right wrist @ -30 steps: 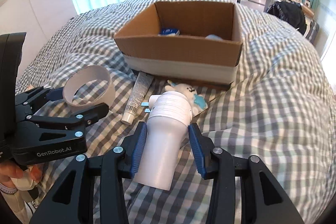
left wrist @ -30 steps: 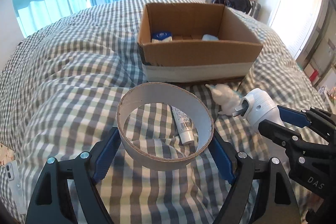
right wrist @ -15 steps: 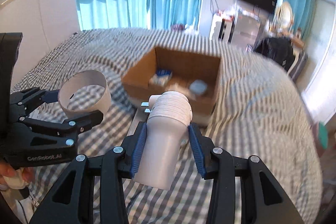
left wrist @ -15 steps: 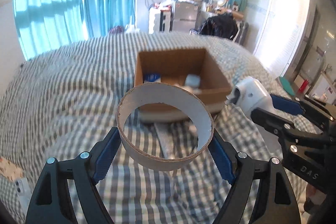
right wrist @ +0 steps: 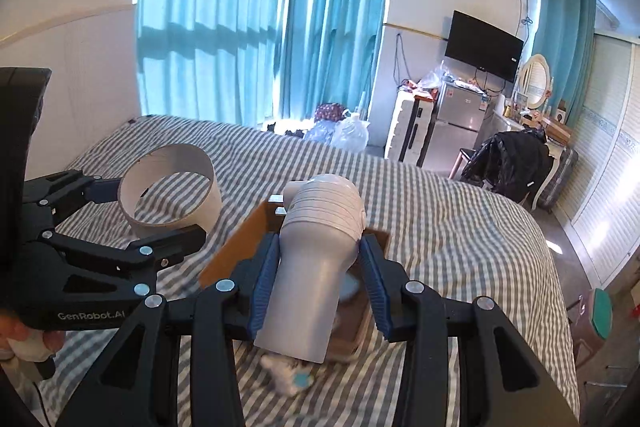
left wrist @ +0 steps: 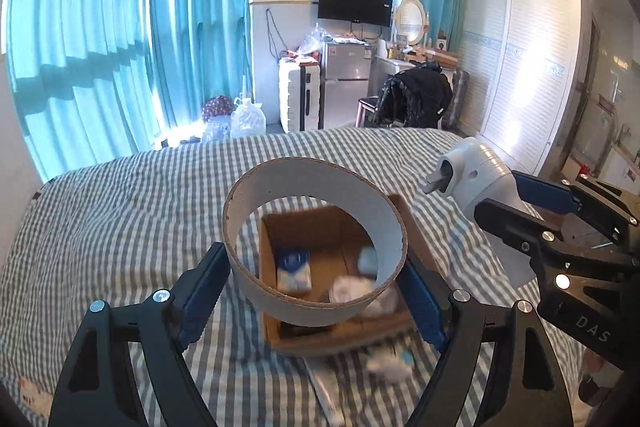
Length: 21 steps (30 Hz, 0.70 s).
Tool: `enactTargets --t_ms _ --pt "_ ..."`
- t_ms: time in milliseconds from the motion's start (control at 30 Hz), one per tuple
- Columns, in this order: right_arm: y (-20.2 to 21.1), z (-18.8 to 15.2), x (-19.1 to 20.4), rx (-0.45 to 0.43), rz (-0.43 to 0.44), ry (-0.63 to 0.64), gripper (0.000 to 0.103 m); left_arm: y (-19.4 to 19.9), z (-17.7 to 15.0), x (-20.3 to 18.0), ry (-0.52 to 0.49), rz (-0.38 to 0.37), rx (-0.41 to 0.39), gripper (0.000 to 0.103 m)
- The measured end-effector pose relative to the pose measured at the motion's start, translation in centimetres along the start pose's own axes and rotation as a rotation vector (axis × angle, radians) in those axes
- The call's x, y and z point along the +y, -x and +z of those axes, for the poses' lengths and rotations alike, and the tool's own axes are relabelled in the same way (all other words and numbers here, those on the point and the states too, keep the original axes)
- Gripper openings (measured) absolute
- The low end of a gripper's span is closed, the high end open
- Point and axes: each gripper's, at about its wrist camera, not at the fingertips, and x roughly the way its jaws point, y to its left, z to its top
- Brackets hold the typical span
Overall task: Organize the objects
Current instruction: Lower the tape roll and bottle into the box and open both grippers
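Note:
My left gripper (left wrist: 314,267) is shut on a white cardboard ring (left wrist: 316,203) and holds it in the air above the open cardboard box (left wrist: 320,227) on the checked bed. The ring also shows in the right wrist view (right wrist: 172,195). My right gripper (right wrist: 318,275) is shut on a white plug-in device (right wrist: 316,259) with metal prongs, held above the box's near right part. The device shows in the left wrist view (left wrist: 476,183). The box holds a blue-white packet (left wrist: 294,267) and white items (left wrist: 352,287).
A white tube (left wrist: 328,387) and a small white plush toy (left wrist: 390,359) lie on the checked bedcover (left wrist: 120,227) in front of the box. Blue curtains, a fridge, a chair with a black jacket and a wardrobe stand beyond the bed.
Both grippers have risen and moved forward with their objects, from low over the bed in front of the box to above it. Both views now look down into the box.

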Motion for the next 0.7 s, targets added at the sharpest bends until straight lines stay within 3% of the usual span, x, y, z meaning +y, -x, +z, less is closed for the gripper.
enactTargets --t_ms 200,367,500,700 --pt "-7.3 0.9 -2.3 0.057 0.021 -0.034 0.042 -7.8 1.7 0.2 -0.04 0.008 0.072 0.084" --pt "-13.6 -1.2 -3.7 0.142 0.051 -0.079 0.042 -15.6 -1.0 0.3 -0.041 -0.018 0.202 0.084" --pt "-17.4 -3.8 -4.4 0.212 0.062 -0.094 0.042 -19.1 -3.2 -0.1 -0.053 -0.029 0.261 0.084" --pt "-19.6 -6.0 -4.6 0.254 0.071 -0.092 0.042 -20.7 -4.7 -0.6 -0.044 -0.042 0.291 0.085"
